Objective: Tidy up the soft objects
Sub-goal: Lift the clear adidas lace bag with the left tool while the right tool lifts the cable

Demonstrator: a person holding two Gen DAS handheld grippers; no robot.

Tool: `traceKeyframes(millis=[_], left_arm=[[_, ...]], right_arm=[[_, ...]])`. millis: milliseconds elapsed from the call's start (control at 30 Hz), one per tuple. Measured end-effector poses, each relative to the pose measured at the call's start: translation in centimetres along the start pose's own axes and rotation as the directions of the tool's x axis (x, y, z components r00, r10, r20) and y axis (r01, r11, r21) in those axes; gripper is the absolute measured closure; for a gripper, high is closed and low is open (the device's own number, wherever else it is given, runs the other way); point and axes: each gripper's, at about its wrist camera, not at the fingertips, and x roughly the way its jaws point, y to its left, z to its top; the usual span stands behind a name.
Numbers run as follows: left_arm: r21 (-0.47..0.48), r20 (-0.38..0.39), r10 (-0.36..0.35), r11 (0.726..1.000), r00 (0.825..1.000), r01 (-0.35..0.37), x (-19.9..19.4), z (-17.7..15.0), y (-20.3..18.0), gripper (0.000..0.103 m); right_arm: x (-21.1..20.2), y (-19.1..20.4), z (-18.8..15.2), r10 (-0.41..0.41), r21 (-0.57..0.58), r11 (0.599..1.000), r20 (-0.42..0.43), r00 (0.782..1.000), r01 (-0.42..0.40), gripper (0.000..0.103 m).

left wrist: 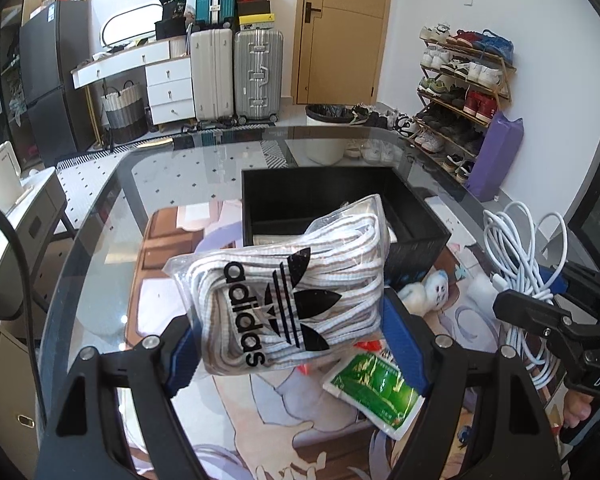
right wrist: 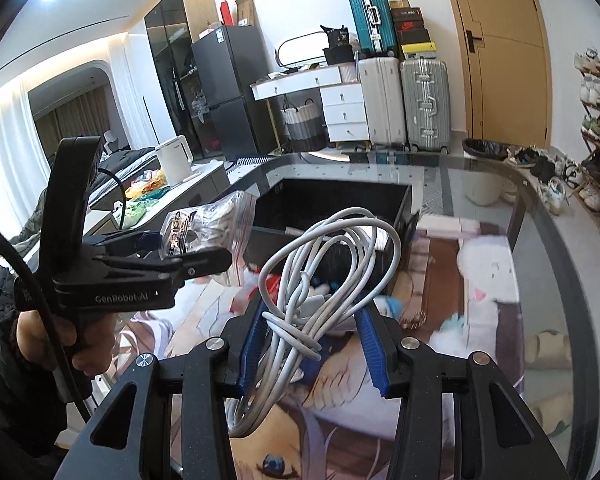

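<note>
Two handheld grippers each carry a soft item above a glass-topped table (left wrist: 100, 240), both close to an open black box (left wrist: 416, 240) that sits at the table's far middle. The left gripper (left wrist: 288, 332) has its blue pads pressed against the sides of a clear plastic bag of white laces (left wrist: 292, 288) printed with a black Adidas logo; the bag is lifted clear of the table, just near of the box's front wall. It looks light and squashy, and the slick film could slide between the pads, so a hold across the fat middle, as here, seems safest. The right gripper (right wrist: 312, 344) is closed narrowly around a loose bundle of white cable (right wrist: 320, 280), whose loops stick up and dangle below the jaws. The cable looks light and floppy; it is likely to snag or uncoil, so pinching it where the strands bunch together seems best. On the table below lie a green packet (left wrist: 374, 388) and a small white plush toy (left wrist: 428, 290), resting on an illustrated mat (left wrist: 260, 420) under or on the glass. A person's hand (right wrist: 60, 336) grips the left tool's handle. The room beyond holds suitcases (left wrist: 236, 72) stacked against the far wall, a white dresser (left wrist: 168, 84), a wooden door (left wrist: 340, 32), a white bin (left wrist: 328, 132), and a shoe rack (left wrist: 464, 92) at the far right.
</note>
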Motion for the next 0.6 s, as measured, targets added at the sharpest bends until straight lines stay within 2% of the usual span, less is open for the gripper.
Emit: traceKeyframes(millis=[333,600], left_arm=[[0.012,0.024,-0.003,1.000,1.000,0.003,0.3,1.5,-0.1,0.023],[0.018,0.027,-0.003,1.000,1.000,0.003,1.0,2.3,0.1,0.023]], right_arm=[[0.5,-1.2,2.8,0.001,0.000,1.000,0.031,1.000,-0.001,0.059],[2.2,-1.6,3.8,0.011,-0.005,1.000,0.011,1.000,-0.011,0.059]])
